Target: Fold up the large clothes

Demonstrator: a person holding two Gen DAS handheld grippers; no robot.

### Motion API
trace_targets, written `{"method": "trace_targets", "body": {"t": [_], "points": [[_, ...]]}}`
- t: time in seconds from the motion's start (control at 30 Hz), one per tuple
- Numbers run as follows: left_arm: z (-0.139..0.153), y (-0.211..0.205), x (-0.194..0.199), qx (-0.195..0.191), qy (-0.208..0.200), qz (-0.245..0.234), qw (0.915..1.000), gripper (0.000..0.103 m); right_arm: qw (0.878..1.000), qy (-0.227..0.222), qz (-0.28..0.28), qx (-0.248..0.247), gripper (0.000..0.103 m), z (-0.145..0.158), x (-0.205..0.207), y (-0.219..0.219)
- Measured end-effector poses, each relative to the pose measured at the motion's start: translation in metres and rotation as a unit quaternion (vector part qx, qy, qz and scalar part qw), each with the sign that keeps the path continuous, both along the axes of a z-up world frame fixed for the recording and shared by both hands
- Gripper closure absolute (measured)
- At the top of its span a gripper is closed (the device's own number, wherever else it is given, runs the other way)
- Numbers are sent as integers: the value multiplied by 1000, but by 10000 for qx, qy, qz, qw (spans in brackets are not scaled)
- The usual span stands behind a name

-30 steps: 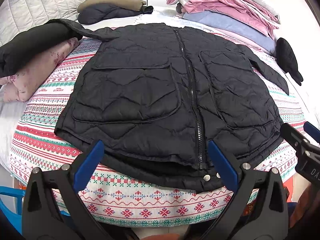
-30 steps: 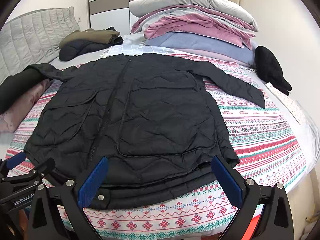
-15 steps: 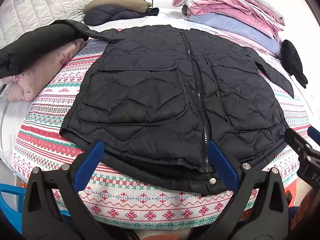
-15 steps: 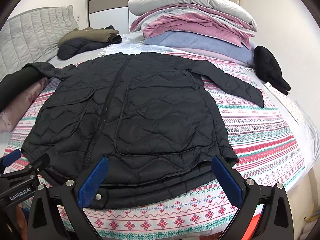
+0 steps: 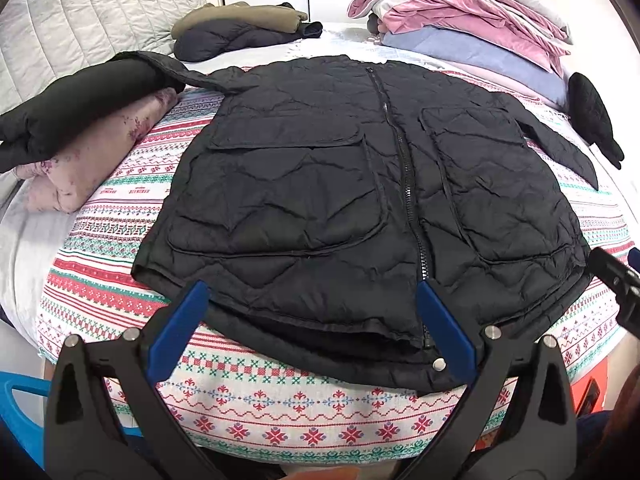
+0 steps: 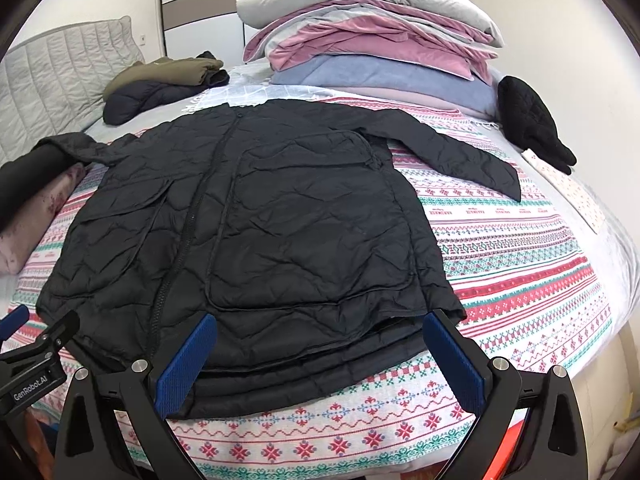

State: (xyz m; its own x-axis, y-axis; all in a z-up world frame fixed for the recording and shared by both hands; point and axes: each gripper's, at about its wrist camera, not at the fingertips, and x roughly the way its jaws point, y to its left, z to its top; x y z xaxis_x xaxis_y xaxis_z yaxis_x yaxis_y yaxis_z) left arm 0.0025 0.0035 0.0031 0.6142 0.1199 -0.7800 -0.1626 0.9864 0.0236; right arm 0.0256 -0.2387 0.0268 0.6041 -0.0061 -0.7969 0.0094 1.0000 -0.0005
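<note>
A black jacket (image 5: 360, 200) lies flat, zipped, on the bed (image 5: 280, 420), hem nearest me. My left jaws (image 5: 312, 332) and right jaws (image 6: 320, 360) hover wide and empty at the hem.

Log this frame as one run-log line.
phase: pre-grasp | black quilted jacket flat, zipped, unfolded on patterned blanket | left gripper open | right gripper open

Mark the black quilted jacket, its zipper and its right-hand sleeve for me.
black quilted jacket (image 6: 312, 232): right wrist view, on the big front pocket.
zipper (image 5: 404, 160): left wrist view, mid-length of the teeth.
sleeve (image 6: 460, 156): right wrist view, middle of the outstretched sleeve.
</note>
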Motion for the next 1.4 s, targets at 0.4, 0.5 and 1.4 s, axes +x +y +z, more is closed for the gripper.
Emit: {"method": "trace_targets", "body": {"t": [0.4,0.5,1.4], "points": [[-6,37,10,-350,322,167,9987,0,9958,334,-829,198,0,-21,19,-67],[-16,78,18,-759,518,515,9944,0,9892,617,-1262,422,0,-32,23,-99],[-64,115,38,-783,699,996,9895,96,9592,357,-2089,1874,97,-64,45,-144]]}}
